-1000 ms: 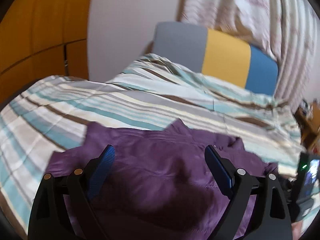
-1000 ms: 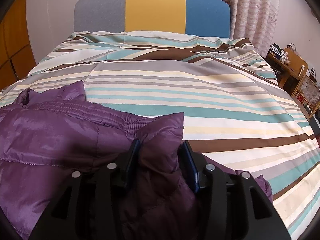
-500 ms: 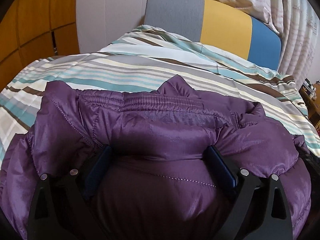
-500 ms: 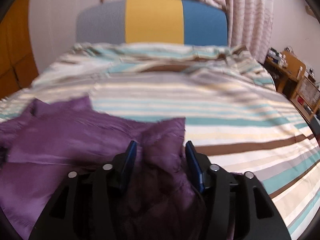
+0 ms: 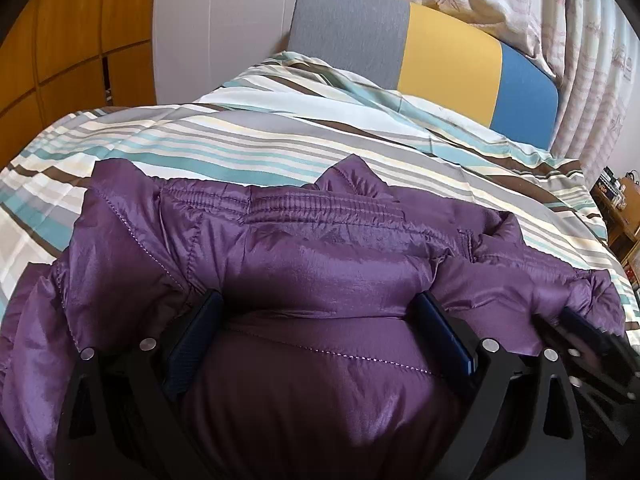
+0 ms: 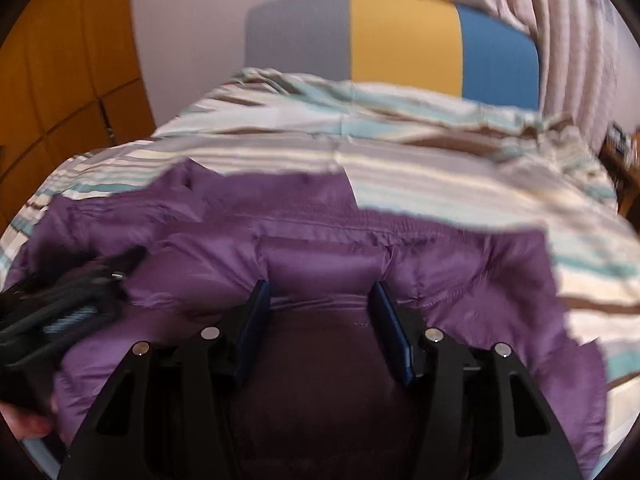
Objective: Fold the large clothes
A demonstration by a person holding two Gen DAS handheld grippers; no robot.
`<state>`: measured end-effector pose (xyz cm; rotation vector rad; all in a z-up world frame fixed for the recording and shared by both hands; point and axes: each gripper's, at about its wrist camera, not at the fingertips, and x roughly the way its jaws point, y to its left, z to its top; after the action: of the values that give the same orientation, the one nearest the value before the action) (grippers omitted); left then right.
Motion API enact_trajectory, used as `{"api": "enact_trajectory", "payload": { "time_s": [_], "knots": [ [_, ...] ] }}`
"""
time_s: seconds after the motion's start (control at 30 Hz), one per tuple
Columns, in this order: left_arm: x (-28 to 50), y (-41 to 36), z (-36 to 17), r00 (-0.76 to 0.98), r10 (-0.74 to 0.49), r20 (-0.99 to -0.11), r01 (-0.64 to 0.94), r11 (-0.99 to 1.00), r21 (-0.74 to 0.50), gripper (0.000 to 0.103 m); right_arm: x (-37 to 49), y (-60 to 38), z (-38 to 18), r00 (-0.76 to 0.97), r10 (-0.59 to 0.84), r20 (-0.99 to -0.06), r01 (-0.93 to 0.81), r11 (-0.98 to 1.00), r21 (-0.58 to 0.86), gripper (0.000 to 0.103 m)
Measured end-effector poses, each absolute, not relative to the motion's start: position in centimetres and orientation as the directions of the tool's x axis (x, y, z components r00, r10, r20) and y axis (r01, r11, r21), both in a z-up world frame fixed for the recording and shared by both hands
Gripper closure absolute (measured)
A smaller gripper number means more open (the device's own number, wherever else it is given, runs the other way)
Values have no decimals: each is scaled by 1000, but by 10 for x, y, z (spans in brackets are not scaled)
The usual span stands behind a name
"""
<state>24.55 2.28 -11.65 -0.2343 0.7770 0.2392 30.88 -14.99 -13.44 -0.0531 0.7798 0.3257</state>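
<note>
Jacket (image 5: pixel 320 264) lies on bed (image 5: pixel 280 144), near end, spread across it. Headboard (image 5: pixel 400 48) at far end, curtain (image 5: pixel 560 40) behind it to the right. Cabinets (image 5: pixel 72 40) left of bed, shelf unit (image 5: pixel 624 216) right. Left tool (image 5: pixel 320 320) over jacket; right tool (image 6: pixel 320 304) just right of it.

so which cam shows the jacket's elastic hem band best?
Left wrist. The hem band is sharp there, gathers and stitching visible across the purple jacket. Right wrist shows the same band but motion-blurred, with only part of its length readable.
</note>
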Motion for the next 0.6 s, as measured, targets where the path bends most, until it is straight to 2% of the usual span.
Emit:
{"api": "enact_trajectory", "payload": {
  "time_s": [0.17, 0.4, 0.5, 0.6],
  "knots": [
    [249, 19, -118, 670, 146, -728, -303, 949, -88, 6, 316, -140, -144, 663, 219, -715, -291, 956, 23, 50],
    [234, 41, -95, 676, 79, -732, -286, 945, -162, 6, 317, -148, -145, 661, 239, -711, -293, 955, 48, 49],
    [223, 77, -83, 683, 187, -706, -398, 906, -144, 6, 315, -149, -145, 663, 239, -709, -293, 955, 47, 49],
    [224, 107, -93, 621, 266, -737, -493, 864, -104, 6, 314, -148, -145, 666, 236, -708, -292, 955, 44, 48]
  ]
}}
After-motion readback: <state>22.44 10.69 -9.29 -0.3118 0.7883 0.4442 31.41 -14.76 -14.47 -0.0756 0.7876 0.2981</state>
